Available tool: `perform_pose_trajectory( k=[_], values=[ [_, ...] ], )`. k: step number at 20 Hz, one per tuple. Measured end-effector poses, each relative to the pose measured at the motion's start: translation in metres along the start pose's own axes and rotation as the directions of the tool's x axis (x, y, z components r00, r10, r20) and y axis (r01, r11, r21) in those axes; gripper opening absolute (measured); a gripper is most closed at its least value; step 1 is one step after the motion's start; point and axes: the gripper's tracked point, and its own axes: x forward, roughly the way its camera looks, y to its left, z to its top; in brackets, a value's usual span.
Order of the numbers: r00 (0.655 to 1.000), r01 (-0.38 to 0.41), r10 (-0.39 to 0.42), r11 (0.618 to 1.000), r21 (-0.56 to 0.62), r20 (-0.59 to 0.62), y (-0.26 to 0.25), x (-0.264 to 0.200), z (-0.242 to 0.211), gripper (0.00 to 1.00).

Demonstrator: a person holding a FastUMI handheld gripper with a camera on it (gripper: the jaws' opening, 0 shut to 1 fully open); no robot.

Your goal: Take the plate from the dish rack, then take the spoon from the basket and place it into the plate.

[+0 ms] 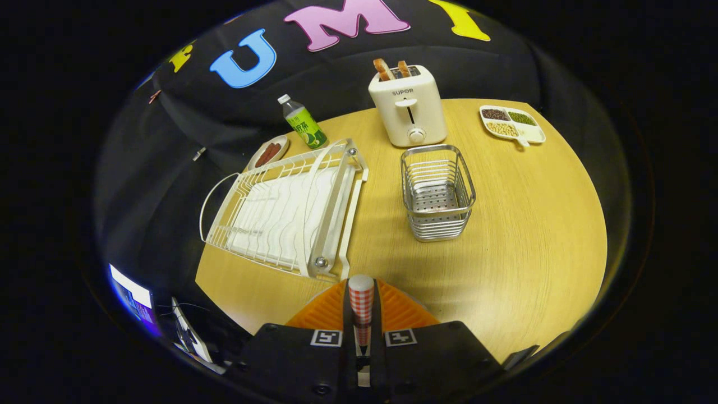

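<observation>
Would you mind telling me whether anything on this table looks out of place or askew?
Nothing looks spilled or damaged. The dish rack sits at an angle to the basket. The tool is shut on a checked spoon handle above an orange plate.

The claw [362, 322] hangs above the tabletop [521, 235], angled downward. Its fingers are squeezed tight on the spoon [361, 303] handle.

I'm seeing a matt wood-grain table [521, 235], shiny wire-metal basket [437, 193] mid-frame, white coated-wire dish rack [291, 210] to its left, glossy plastic toaster [408, 106] upper centre, checked-pattern spoon [361, 300] handle pinched between my gripper [362, 336] fingers, ribbed orange plate [401, 311] beneath.
</observation>
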Motion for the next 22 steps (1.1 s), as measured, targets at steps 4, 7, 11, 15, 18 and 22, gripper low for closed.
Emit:
perform_pose_trajectory(
  k=[4,7,11,15,18,22],
  values=[
    [0.999,0.006,-0.005,1.000,0.004,-0.043,0.003,0.011,-0.023,0.14],
    [0.999,0.008,-0.007,1.000,0.008,-0.047,0.003,0.012,-0.026,0.16],
    [1.000,0.002,-0.001,1.000,0.014,-0.019,0.007,0.006,-0.019,0.32],
    [0.998,0.021,-0.018,0.998,-0.064,0.055,0.005,-0.011,-0.005,0.81],
    [0.987,0.022,-0.001,0.992,-0.127,0.161,0.015,-0.037,0.014,0.99],
    [0.939,0.046,0.032,0.975,-0.217,0.343,0.035,-0.083,0.057,0.99]
  ],
)
